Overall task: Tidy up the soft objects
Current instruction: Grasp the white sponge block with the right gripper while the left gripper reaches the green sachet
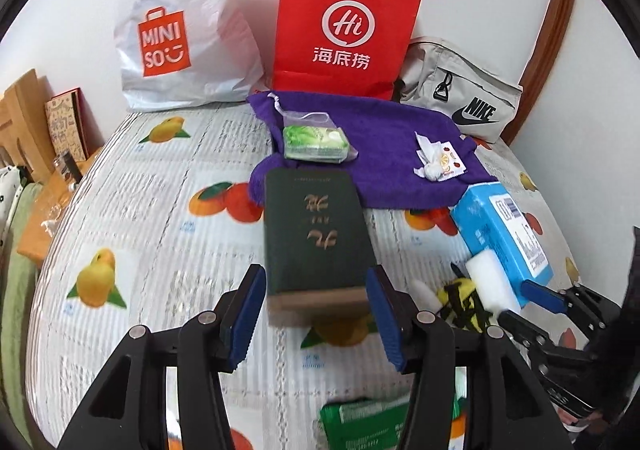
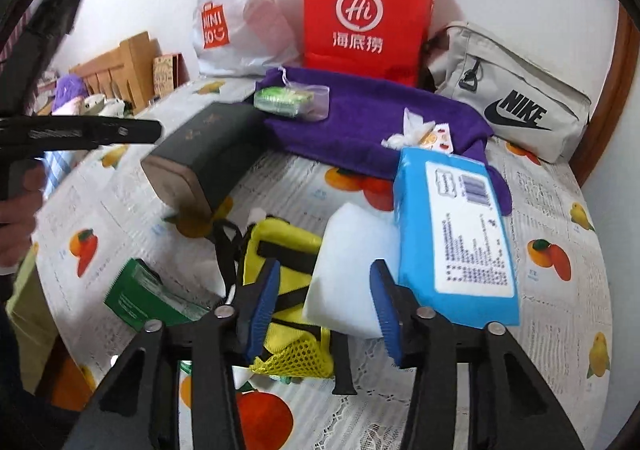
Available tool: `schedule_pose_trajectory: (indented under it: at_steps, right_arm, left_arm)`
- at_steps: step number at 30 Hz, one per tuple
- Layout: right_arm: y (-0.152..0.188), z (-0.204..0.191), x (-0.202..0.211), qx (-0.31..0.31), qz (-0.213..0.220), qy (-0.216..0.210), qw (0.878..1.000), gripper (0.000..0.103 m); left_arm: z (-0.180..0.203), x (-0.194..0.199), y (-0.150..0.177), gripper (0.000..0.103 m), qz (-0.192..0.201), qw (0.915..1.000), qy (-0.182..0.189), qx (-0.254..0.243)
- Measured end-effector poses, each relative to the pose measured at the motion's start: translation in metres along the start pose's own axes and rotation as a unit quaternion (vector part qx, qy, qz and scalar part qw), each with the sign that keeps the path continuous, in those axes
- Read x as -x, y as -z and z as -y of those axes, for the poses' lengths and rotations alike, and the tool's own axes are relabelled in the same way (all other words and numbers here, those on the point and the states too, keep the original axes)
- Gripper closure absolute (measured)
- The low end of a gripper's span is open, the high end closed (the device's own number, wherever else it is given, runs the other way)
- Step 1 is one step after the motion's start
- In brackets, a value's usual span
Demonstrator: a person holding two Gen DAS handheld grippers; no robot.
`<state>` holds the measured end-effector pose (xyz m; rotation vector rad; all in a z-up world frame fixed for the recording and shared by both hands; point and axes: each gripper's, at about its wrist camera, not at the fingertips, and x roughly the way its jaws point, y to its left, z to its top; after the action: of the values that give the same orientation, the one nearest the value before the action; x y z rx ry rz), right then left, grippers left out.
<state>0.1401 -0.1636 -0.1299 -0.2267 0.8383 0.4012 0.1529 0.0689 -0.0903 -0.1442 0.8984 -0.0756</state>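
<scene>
On the fruit-print tablecloth (image 1: 140, 210) a dark green book (image 1: 312, 234) lies lengthways. Its near end sits between the blue pads of my left gripper (image 1: 314, 316), with a thin gap at each side, so that gripper is open. In the right wrist view my right gripper (image 2: 322, 310) is open over a white foam block (image 2: 348, 270) and a yellow mesh bag (image 2: 280, 250). Its right pad is at the block's edge and its left pad stands clear of it. A purple towel (image 1: 384, 154) behind carries a green tissue pack (image 1: 316, 142) in a clear pouch.
A blue wipes pack (image 2: 456, 234) lies right of the foam block, and a green box (image 2: 144, 294) lies near the front left. Along the wall stand a white plastic bag (image 1: 180, 30), a red paper bag (image 1: 344, 26) and a grey pouch (image 1: 460, 94). Crumpled wrappers (image 1: 436, 158) rest on the towel.
</scene>
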Motion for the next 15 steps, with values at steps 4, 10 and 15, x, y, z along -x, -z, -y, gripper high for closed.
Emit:
schedule_pose_trajectory:
  at_steps: [4, 10, 15]
  right_arm:
    - [0.007, -0.005, -0.015, 0.017, -0.015, 0.043, 0.999, 0.071]
    - [0.011, -0.008, -0.011, 0.023, 0.004, 0.053, 0.998, 0.074]
    - [0.008, -0.006, 0.018, -0.001, 0.036, 0.014, 0.999, 0.074]
  left_arm:
    - [-0.005, 0.007, 0.015, 0.052, 0.002, 1.0, 0.001, 0.01]
    - [-0.006, 0.008, 0.031, 0.052, -0.001, 1.0, -0.005, 0.003]
    - [-0.003, 0.01, 0.04, 0.052, -0.007, 1.0, 0.006, -0.003]
